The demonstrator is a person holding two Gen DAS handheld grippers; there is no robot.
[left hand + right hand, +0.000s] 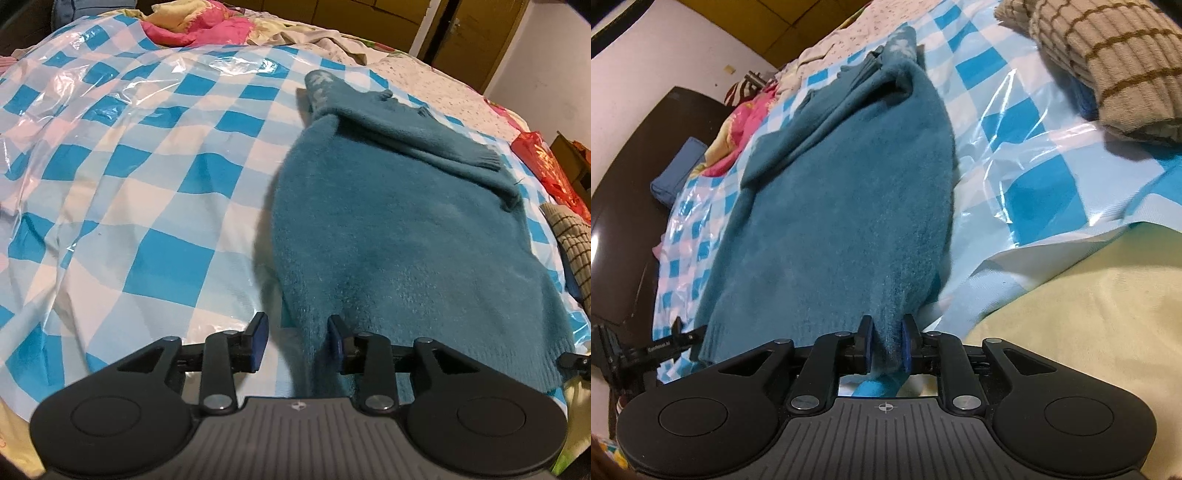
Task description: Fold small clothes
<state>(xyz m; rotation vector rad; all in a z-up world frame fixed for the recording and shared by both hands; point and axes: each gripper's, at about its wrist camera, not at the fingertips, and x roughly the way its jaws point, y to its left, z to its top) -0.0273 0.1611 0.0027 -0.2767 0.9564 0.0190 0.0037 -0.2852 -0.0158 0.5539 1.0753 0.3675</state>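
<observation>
A teal sweater (406, 240) (849, 203) lies flat on a blue-and-white checked plastic sheet (147, 184) (1015, 166) on a bed. One sleeve (424, 136) is folded across its upper part. In the left wrist view my left gripper (297, 339) stands open at the sweater's near-left hem. The hem's edge lies between the fingers, and the left pad is clear of the cloth. In the right wrist view my right gripper (886, 345) sits at the near-right hem corner. A bunched fold of teal cloth fills the narrow gap between its pads.
A beige knit with brown stripes (1108, 66) (576, 251) lies to the right of the sweater. A red bag (546, 166) sits at the bed's right edge, and pink bedding (207, 26) is piled at the far end. Pale yellow bedsheet (1089, 314) shows beside the plastic. A dark headboard (635, 166) stands beyond the sweater.
</observation>
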